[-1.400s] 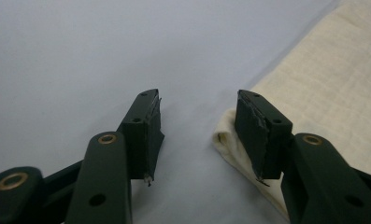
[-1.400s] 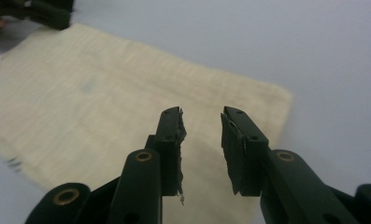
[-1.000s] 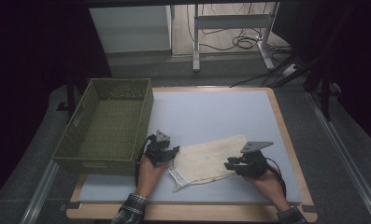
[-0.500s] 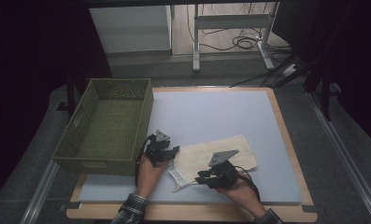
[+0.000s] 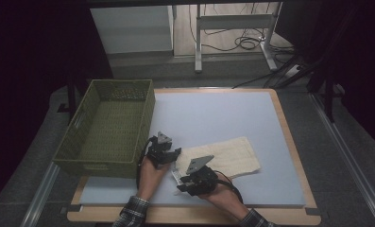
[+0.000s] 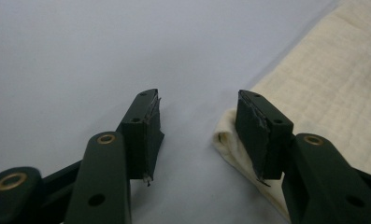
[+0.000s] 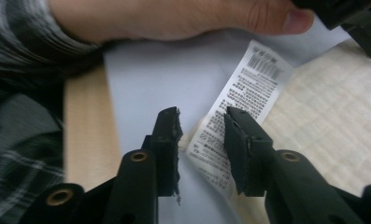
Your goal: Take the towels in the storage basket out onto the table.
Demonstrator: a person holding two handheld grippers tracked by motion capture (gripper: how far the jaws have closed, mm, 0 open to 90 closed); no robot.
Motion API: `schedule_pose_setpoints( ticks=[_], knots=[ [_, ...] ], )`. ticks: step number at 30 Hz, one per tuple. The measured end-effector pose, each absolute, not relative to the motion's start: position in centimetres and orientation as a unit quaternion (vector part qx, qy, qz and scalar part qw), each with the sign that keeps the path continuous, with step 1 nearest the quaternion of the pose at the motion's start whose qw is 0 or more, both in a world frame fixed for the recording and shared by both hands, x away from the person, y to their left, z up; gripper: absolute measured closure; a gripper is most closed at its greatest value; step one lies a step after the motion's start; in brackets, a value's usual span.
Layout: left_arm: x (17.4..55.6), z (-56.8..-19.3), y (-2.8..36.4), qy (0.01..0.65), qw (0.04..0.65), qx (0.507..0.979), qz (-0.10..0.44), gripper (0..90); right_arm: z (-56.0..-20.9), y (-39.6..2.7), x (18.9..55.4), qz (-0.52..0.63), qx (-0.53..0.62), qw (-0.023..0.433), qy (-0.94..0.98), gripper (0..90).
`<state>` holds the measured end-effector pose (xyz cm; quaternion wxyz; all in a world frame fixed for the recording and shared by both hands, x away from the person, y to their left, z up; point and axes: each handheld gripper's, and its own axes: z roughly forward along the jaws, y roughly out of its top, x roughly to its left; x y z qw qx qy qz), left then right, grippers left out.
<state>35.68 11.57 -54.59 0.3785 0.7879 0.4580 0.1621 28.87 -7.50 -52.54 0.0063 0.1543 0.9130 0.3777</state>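
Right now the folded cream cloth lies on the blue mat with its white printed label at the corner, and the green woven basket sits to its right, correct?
Not quite. The green woven basket sits left of the folded cream cloth, as the high view shows. The cloth does lie on the blue mat, white printed label at its corner.

The cloth (image 5: 223, 158) is cream woven fabric, matt, with a fine waffle-like texture and a soft rolled hem. Its label (image 7: 241, 109) looks like thin white printed paper or satin, smooth. The counter (image 5: 223, 118) carries a pale blue-grey matt, smooth mat, edged in light wood with visible grain. The basket (image 5: 109, 127) is olive-green woven wicker, rough and matt. Both grippers' fingers (image 6: 143, 126) are black matt plastic with brass-coloured rivets, their pads faced in dark, frayed tape. The sleeve (image 7: 15, 140) is plaid cloth.
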Motion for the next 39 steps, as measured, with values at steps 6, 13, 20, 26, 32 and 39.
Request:
schedule_pose_setpoints(
  ticks=[6, 13, 20, 26, 32, 39],
  knots=[
    [35.7, -54.6, 11.5, 0.458, 0.378, 0.789, 0.162, 50.2, -53.1, -7.0, 28.0, 0.361, 0.13, 0.055, 0.922, 65.8],
    [35.6, -54.6, 11.5, 0.455, 0.378, 0.789, 0.164, 53.3, -53.1, -7.1, 27.9, 0.359, 0.15, 0.045, 0.92, 85.2],
    [35.5, -54.5, 11.3, 0.433, 0.398, 0.799, 0.129, 86.0, -53.1, -7.5, 28.9, 0.37, 0.178, 0.0, 0.912, 86.7],
    [35.4, -54.0, 11.4, 0.429, 0.41, 0.791, 0.149, 88.5, -52.7, -8.2, 29.6, 0.393, 0.19, -0.028, 0.899, 86.7],
    [35.8, -53.3, 11.2, 0.418, 0.418, 0.791, 0.156, 88.2, -51.7, -9.5, 30.3, 0.421, 0.205, -0.04, 0.883, 86.6],
    [36.6, -52.1, 9.8, 0.398, 0.42, 0.799, 0.164, 87.7, -50.8, -11.2, 30.7, 0.433, 0.223, -0.031, 0.873, 86.5]
  ],
)
